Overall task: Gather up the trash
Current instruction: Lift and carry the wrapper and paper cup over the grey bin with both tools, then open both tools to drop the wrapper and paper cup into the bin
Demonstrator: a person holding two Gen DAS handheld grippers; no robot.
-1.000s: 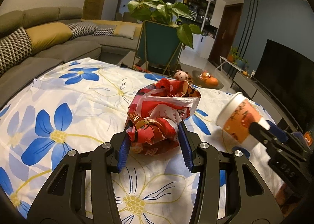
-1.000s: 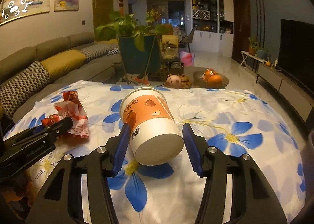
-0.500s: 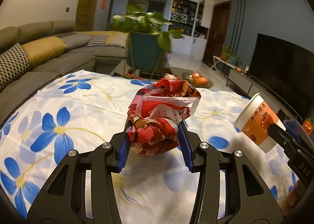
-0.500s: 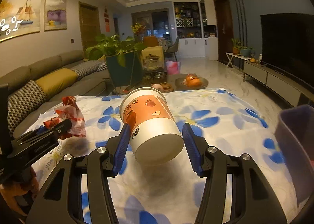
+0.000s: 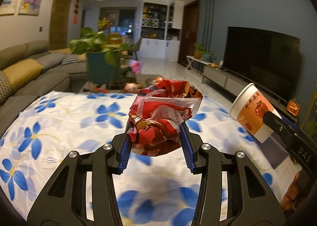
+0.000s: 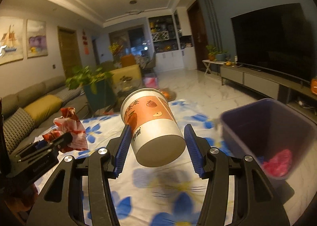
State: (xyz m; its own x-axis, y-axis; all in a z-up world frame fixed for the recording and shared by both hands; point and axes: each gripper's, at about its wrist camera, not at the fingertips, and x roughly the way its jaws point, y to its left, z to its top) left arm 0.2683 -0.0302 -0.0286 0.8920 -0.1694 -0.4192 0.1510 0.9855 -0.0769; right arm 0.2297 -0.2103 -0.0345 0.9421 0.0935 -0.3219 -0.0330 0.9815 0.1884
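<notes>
Crumpled red wrapper (image 5: 162, 115) clamped in left gripper (image 5: 156, 142), paper cup (image 6: 150, 127) in right gripper (image 6: 158, 144); next, probably release over purple bin (image 6: 273, 119).

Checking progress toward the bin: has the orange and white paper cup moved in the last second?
Yes. The orange and white paper cup swung right: the purple plastic bin now shows beside it, unseen before.
</notes>
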